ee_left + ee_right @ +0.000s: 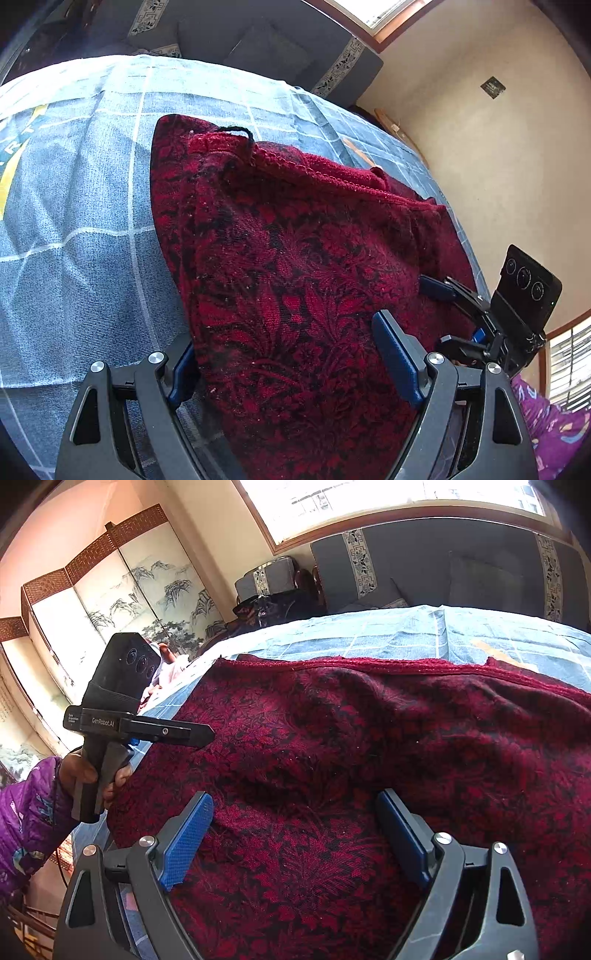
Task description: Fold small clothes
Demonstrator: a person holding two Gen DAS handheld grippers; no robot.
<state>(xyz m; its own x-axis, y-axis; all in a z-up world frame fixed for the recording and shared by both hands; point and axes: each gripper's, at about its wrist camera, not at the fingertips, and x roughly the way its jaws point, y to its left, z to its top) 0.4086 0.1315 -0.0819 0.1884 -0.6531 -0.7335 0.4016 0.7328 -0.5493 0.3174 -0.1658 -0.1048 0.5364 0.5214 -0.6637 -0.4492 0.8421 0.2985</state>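
We've got the red patterned sweater folded over once on the blue checked cloth, more folds likely left. Left gripper and right gripper hover over it, jaws open, gripping nothing.

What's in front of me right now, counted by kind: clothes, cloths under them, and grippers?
Clothes: 1, the red patterned garment.
Cloths underneath: 1, the blue checked cloth.
Grippers: 2, the left gripper and the right gripper, both with jaws open.
Total: 4.

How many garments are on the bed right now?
1: the red garment spread across the blue checked sheet, under both open grippers. Anything beneath it would be hidden.
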